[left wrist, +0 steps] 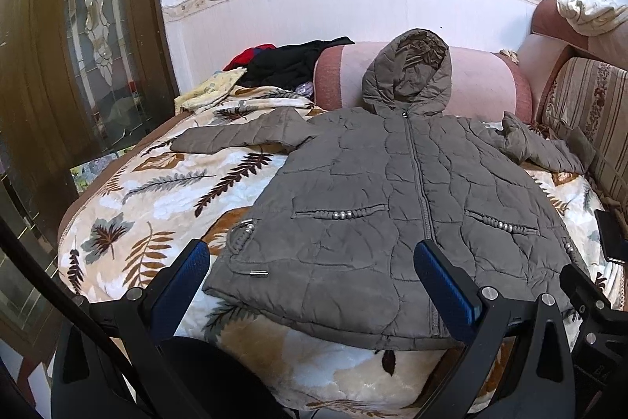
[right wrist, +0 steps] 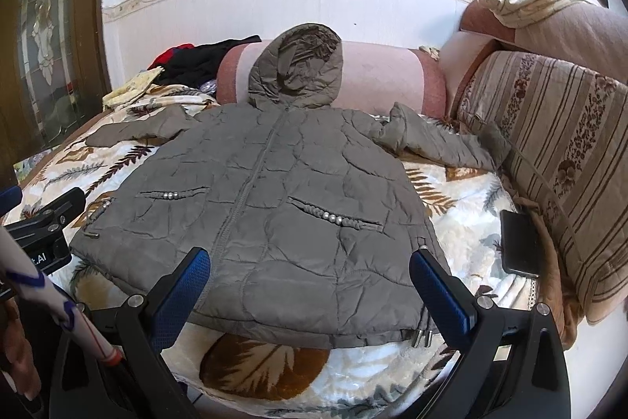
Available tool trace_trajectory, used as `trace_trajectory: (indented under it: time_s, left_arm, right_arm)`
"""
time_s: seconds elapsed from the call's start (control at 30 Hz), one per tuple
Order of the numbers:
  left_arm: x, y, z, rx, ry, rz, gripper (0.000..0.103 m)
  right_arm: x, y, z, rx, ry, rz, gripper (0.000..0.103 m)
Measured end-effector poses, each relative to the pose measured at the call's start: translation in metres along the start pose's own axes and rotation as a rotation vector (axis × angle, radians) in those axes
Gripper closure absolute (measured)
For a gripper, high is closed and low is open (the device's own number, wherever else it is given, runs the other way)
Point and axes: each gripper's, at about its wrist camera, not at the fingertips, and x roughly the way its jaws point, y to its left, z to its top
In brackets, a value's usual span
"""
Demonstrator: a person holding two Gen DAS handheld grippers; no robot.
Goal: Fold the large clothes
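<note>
Jacket (left wrist: 376,199): grey, hooded, zipped, flat face-up on the bed (left wrist: 157,183), hood against a pink bolster (left wrist: 482,81), sleeves spread.
Left gripper (left wrist: 312,273): spread wide, holding nothing, near the hem.
Right gripper (right wrist: 310,279): spread wide, holding nothing, near the hem.
Phone (right wrist: 518,242): on the bed's right edge.

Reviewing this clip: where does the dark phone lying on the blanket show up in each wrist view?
Left wrist: the phone is cut off at the right edge, beyond the jacket hem.
Right wrist: the phone lies in full view at right, between the jacket and the striped cushion.
Shared landmark: the jacket's hood against the pink bolster.
</note>
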Motion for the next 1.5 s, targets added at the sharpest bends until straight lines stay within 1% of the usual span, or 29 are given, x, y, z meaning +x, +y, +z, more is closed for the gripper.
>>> trace_trajectory:
  time_s: [0.1, 0.2, 0.37, 0.47, 0.6, 1.0, 1.13, 1.27, 1.33, 1.4, 1.43, 1.5]
  left_arm:
    - [0.014, -0.005, 0.005, 0.014, 0.017, -0.009, 0.0]
    - [0.027, -0.008, 0.01, 0.015, 0.016, -0.014, 0.0]
    - [0.057, -0.015, 0.019, 0.019, 0.04, -0.014, 0.0]
    - [0.072, -0.02, 0.026, 0.017, 0.052, -0.021, 0.0]
    - [0.093, -0.027, 0.036, 0.014, 0.077, -0.044, 0.0]
    - [0.134, -0.042, 0.064, 0.017, 0.067, -0.058, 0.0]
    - [0.158, -0.05, 0.078, 0.013, 0.066, -0.055, 0.0]
    - [0.19, -0.061, 0.086, 0.013, 0.065, -0.046, 0.0]
    - [0.213, -0.066, 0.084, 0.041, 0.07, -0.041, 0.0]
    - [0.234, -0.07, 0.081, 0.089, 0.109, -0.005, 0.0]
    - [0.247, -0.072, 0.082, 0.112, 0.144, -0.005, 0.0]
    - [0.258, -0.072, 0.085, 0.123, 0.171, -0.018, 0.0]
  right_arm:
    - [0.009, -0.005, 0.001, 0.012, 0.022, -0.003, 0.0]
    - [0.019, -0.013, 0.004, 0.031, 0.036, -0.008, 0.0]
    - [0.042, -0.029, 0.017, 0.068, 0.07, -0.022, 0.0]
    - [0.05, -0.034, 0.026, 0.083, 0.072, -0.027, 0.0]
    - [0.059, -0.033, 0.036, 0.062, 0.07, -0.042, 0.0]
    - [0.096, -0.034, 0.068, 0.053, 0.077, -0.067, 0.0]
    - [0.114, -0.043, 0.078, 0.068, 0.084, -0.087, 0.0]
    - [0.139, -0.056, 0.089, 0.083, 0.098, -0.128, 0.0]
    - [0.156, -0.065, 0.094, 0.094, 0.118, -0.144, 0.0]
    - [0.175, -0.081, 0.096, 0.131, 0.148, -0.157, 0.0]
    - [0.181, -0.088, 0.097, 0.151, 0.159, -0.152, 0.0]
    - [0.196, -0.114, 0.097, 0.208, 0.18, -0.136, 0.0]
